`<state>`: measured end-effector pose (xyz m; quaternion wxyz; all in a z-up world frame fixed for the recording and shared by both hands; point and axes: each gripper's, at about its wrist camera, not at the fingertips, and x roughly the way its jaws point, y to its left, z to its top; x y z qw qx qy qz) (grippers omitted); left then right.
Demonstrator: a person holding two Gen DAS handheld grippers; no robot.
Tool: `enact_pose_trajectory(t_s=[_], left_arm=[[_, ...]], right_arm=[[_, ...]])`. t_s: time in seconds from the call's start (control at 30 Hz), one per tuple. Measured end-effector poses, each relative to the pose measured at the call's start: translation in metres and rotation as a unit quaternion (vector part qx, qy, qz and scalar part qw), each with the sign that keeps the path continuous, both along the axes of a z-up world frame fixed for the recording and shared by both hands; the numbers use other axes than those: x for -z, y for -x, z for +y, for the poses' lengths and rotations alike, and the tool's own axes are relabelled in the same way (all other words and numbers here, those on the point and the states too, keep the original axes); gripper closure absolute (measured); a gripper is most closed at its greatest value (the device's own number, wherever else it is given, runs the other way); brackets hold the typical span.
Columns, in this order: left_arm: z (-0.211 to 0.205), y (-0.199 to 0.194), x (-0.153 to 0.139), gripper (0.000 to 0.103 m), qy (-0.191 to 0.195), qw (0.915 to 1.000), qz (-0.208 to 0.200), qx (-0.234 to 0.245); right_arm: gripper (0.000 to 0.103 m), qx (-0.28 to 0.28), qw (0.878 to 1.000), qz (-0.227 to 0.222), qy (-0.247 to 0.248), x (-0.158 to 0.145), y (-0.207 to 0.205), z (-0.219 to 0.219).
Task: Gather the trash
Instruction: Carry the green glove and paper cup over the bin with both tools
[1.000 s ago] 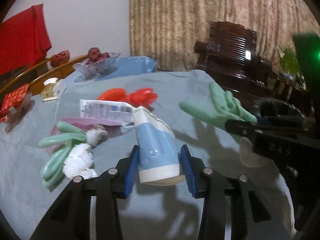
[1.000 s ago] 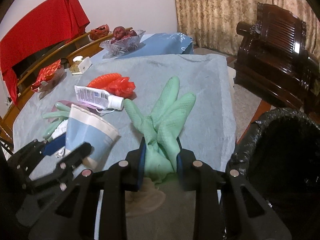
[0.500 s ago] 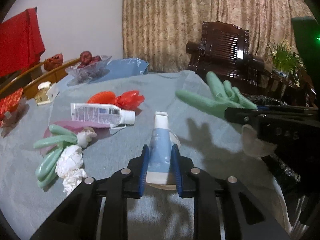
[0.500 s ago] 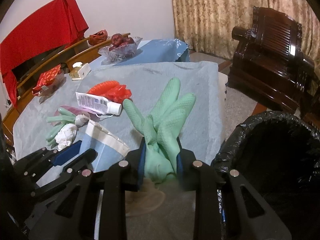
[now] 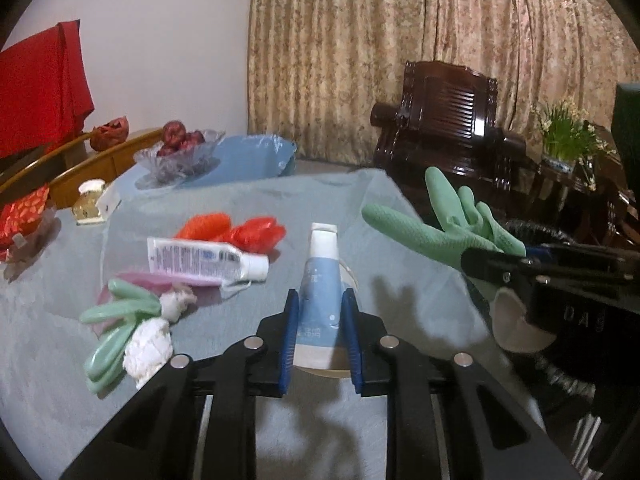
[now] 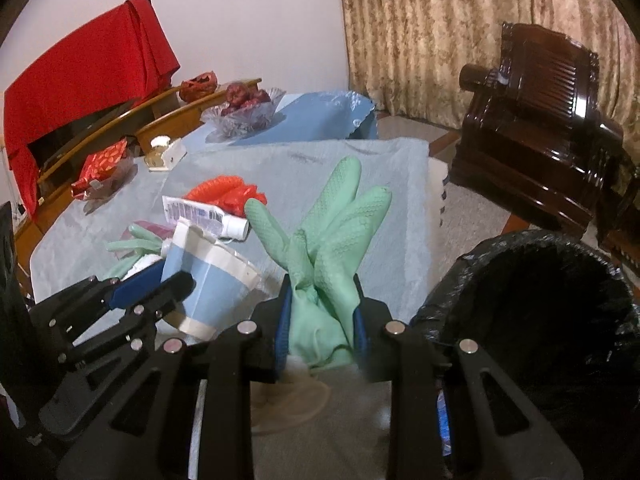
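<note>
My left gripper is shut on a squashed blue and white paper cup, held above the grey cloth; the cup also shows in the right wrist view. My right gripper is shut on a green rubber glove, held up beside the black-lined trash bin. The glove also shows at the right of the left wrist view. On the table lie a white tube, red plastic scraps, a second green glove and crumpled white tissue.
A glass bowl of red fruit and a blue bag sit at the table's far end. A small box and a red packet lie at the left. A dark wooden armchair stands behind the bin.
My left gripper closed on the paper cup, flattened it and lifted it. My right gripper kept the glove and both moved up and toward the bin side.
</note>
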<state>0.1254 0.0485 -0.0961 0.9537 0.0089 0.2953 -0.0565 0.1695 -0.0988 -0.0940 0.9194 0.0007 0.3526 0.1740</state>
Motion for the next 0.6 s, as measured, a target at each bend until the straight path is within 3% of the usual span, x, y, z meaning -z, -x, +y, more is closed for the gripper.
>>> enact_pose_trajectory(t_s=[0.33, 0.6], left_arm=[[-0.051, -0.008, -0.032, 0.081, 0.020, 0.9982, -0.027, 0.050], [-0.114, -0.017, -0.041, 0.081, 0.033, 0.9925, -0.033, 0.113]], right_arm=[[0.078, 0.060, 0.998, -0.030, -0.007, -0.029, 0.022, -0.062], [0.078, 0.126, 0.991, -0.037, 0.002, -0.032, 0.042, -0.127]])
